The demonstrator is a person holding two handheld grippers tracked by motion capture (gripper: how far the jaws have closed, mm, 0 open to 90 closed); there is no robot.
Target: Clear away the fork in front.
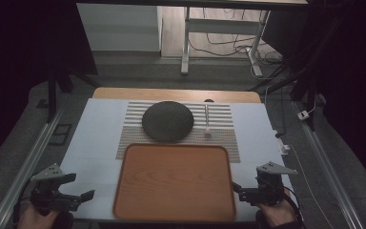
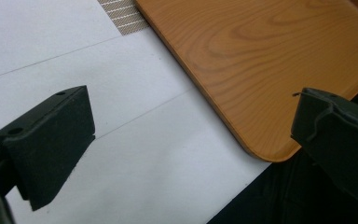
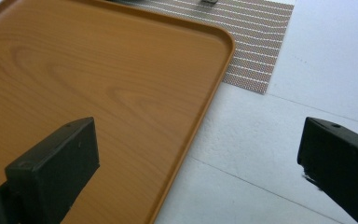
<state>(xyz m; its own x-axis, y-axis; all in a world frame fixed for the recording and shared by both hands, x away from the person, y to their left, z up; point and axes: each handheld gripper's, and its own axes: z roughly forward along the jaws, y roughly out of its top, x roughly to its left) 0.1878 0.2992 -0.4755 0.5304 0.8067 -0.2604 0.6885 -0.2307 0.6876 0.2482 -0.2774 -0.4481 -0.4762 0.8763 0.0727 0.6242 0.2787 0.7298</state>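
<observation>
Tray (image 1: 174, 183) judged stiff, light, smooth-rimmed, so slippery; best taken at side rims. Left gripper (image 1: 78, 187) spread just left of it, right gripper (image 1: 238, 188) spread just right.

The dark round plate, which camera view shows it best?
The high view. There the dark round plate shows whole, lying on the striped mat just beyond the wooden tray, with a spoon to its right. The two gripper views look along open tongs at the tray's near corners and the white table instead.
</observation>
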